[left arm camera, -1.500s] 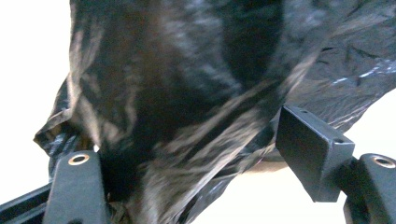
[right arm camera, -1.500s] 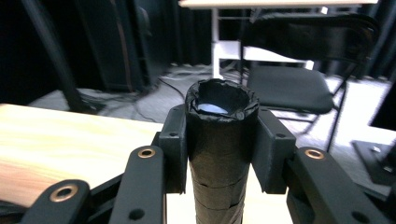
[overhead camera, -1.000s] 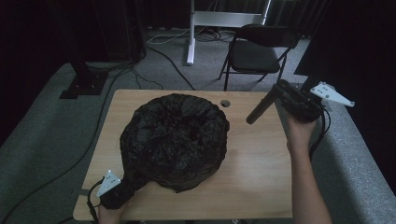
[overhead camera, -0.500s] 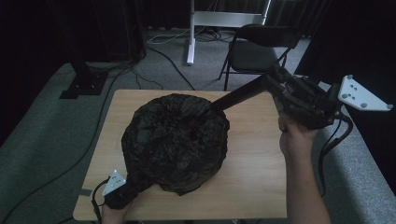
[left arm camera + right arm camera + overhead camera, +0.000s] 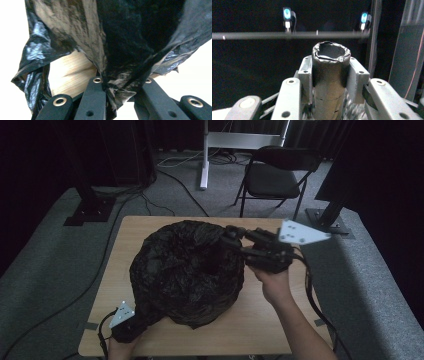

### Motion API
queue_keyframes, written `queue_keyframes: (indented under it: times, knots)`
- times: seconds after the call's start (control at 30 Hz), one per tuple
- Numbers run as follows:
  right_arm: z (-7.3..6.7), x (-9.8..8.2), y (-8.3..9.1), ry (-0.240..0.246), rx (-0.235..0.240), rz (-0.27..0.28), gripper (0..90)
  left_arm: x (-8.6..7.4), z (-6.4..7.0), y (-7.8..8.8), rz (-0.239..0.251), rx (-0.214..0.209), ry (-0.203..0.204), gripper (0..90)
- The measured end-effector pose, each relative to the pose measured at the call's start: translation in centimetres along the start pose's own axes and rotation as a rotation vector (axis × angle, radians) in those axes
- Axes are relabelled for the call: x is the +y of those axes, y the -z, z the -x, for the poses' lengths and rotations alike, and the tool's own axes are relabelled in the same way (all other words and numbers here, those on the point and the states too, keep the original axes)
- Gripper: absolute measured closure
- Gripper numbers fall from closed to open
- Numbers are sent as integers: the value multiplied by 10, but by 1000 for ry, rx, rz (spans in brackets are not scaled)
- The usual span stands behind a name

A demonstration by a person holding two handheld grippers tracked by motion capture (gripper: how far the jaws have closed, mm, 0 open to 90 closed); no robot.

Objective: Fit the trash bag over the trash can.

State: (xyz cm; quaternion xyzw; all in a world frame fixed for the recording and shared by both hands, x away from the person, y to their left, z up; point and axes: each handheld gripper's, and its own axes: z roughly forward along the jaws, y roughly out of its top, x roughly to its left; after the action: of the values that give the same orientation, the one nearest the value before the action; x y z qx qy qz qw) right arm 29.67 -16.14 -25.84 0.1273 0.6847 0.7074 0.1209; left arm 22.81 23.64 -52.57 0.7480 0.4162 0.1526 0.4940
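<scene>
Near the bench's (image 5: 280, 320) front left corner, the left gripper (image 5: 125, 326) has its fingers clenched on the black bag's (image 5: 187, 270) edge. Over the bag's open mouth, the right gripper (image 5: 235, 242) grasps a cardboard tube (image 5: 329, 75), its long axis pointing into that opening.

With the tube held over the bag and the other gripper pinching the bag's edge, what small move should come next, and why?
Probably lower the right gripper so the cardboard tube goes down into the black bin bag. The tube is clamped between its jaws and sits right at the dark opening in the bag's top, while the left gripper pinches the bag's plastic at the near corner of the wooden table, holding it steady.
</scene>
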Motion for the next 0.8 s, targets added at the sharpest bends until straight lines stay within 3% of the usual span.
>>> queue_keyframes:
  times: [0.1,0.2,0.37,0.5,0.6,0.8]
  knots:
    - [4,-21,-14,-38,-3,-86,620,0,1,-2,-5,-6,-3,840]
    - [7,-35,-20,-66,8,-118,621,0,1,-2,-7,-14,-3,840]
    - [11,-48,-23,-77,-12,-177,623,0,3,-3,-10,-23,-6,840]
    - [14,-58,-26,-72,-51,-267,623,0,4,-5,-18,-26,-10,840]
    - [14,-60,-26,-74,-47,-274,623,0,4,-6,-17,-29,-11,840]
    - [16,-48,-21,-98,-18,-206,623,1,4,-6,-14,-28,-12,839]
